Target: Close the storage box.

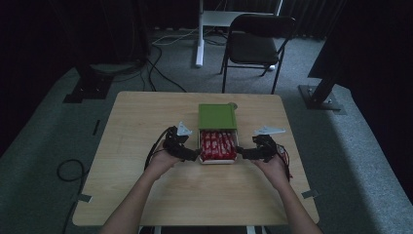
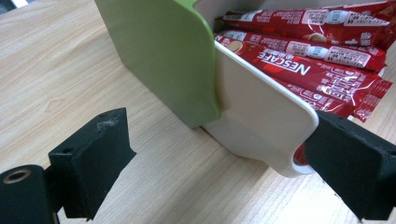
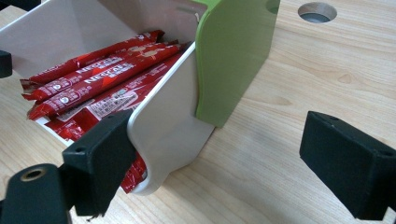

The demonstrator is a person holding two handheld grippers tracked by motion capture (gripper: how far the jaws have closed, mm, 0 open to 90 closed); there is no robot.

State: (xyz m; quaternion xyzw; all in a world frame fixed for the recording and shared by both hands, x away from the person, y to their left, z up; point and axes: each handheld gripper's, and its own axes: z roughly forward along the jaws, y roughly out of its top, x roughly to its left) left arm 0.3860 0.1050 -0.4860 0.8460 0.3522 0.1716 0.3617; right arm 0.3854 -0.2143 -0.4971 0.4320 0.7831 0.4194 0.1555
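1. A wooden desk [image 1: 146,195] stands in a dim room, and a person's two forearms reach in over its near edge.
2. Near the middle of the desk sits a white tray [image 1: 217,161] with a green lid [image 1: 217,116] slid partway back, covering the far half.
3. The open near half shows red sachets [image 1: 218,145] lying side by side lengthwise; in the left gripper view the word NESCAFE is legible on one sachet [image 2: 299,70].
4. The left hand-held gripper [image 1: 191,155] is at the tray's near left corner. In its own view the jaws are spread wide, one on the bare desk out from the tray's left wall [image 2: 261,126], the other at the rounded near corner, on the inner side of the rim.
5. Whether that jaw touches the rim I cannot tell.
6. The right hand-held gripper [image 1: 243,154] is at the near right corner, mirrored. Its jaws are spread too: one is against the tray's [image 3: 173,126] near corner by the sachet [image 3: 102,79] ends, the other well out over bare wood.
7. Neither hand-held gripper is pinching anything.
8. In the right gripper view the lid [image 3: 233,56] overlaps the tray's side wall, and a round hole [image 3: 317,11] in the desk lies beyond it.
9. Behind the desk a black chair [image 1: 255,44] stands on grey carpet, with cables [image 1: 160,73] trailing across the floor.
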